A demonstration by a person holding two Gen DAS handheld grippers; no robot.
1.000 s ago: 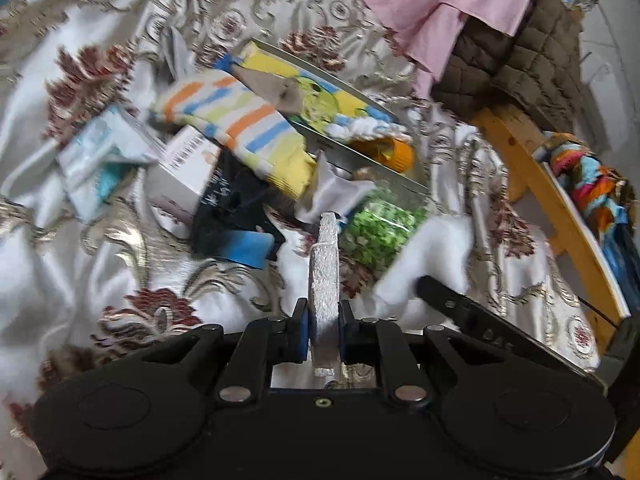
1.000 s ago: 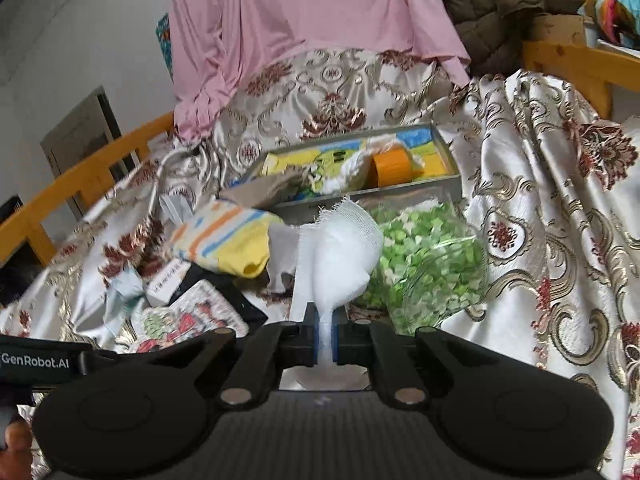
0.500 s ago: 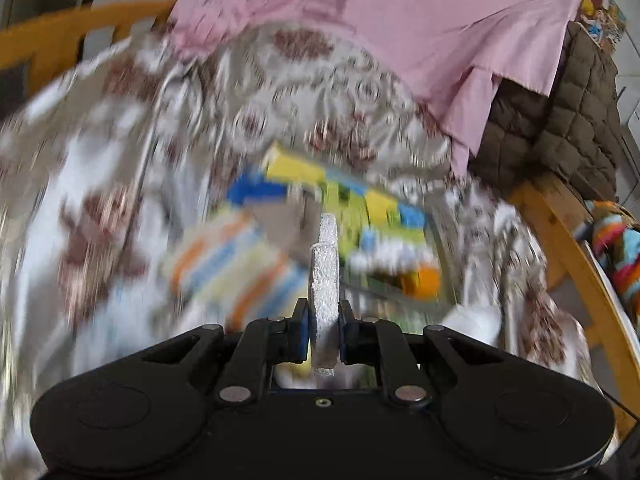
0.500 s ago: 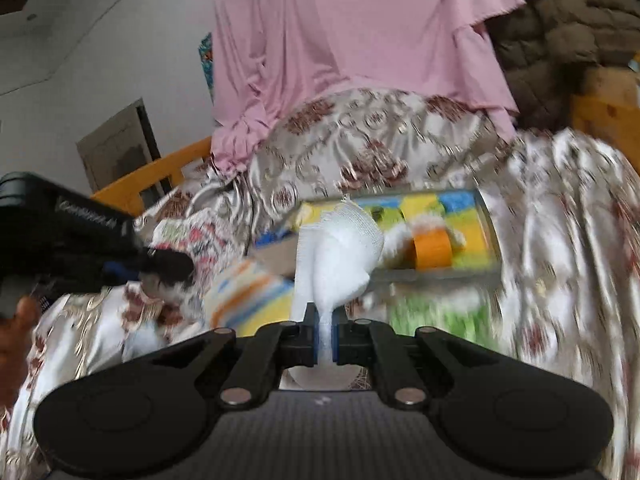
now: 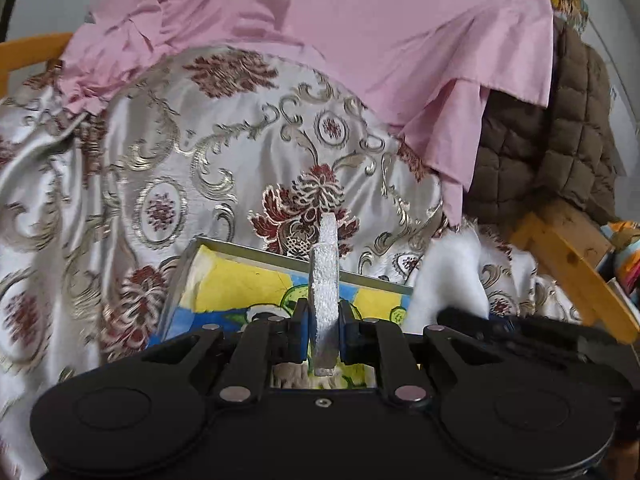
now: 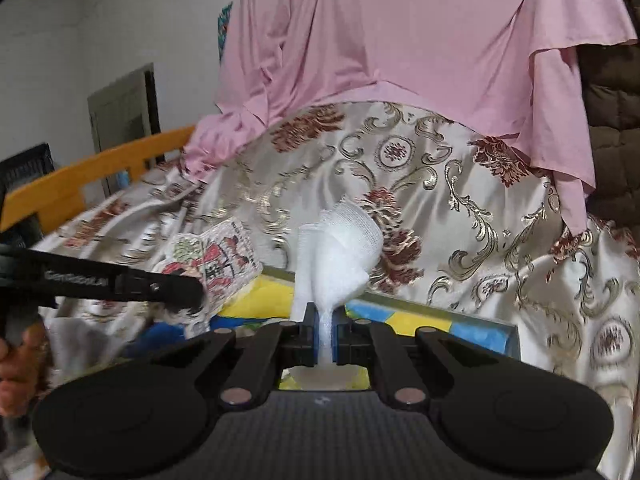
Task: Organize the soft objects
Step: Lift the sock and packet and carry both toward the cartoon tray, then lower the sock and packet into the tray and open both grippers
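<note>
Your right gripper (image 6: 325,330) is clamped on a bunched white gauze cloth (image 6: 340,248), which stands up from between its fingers above the near part of a shallow metal tray (image 6: 472,316). Your left gripper (image 5: 324,326) is closed on a thin flat pad (image 5: 325,276), seen edge-on and silvery from its own camera. From the right camera the same piece shows a printed face, red and green on white, held over the tray's left end (image 6: 212,258).

The tray (image 5: 256,250) lies on a satin bedspread (image 5: 192,152) patterned with gold scrolls and dark red flowers. Its floor shows a yellow, blue and green cartoon print. Whatever else is in it is hidden behind the two grippers. A second white cloth (image 5: 448,276) rests on the bedspread just past the tray's right end.

Behind, a pink cloth (image 6: 400,40) hangs over the far edge of the bed, a brown quilted jacket (image 5: 552,140) sits at the far right corner, and an orange wooden rail (image 6: 88,180) runs along the left side. Your hand (image 6: 16,376) shows at the left edge.

A second ago both grippers were lower and further back, with the striped cloth, green-dotted bag and loose packets in view; now both have lifted and moved forward over the tray, each holding its same item.
</note>
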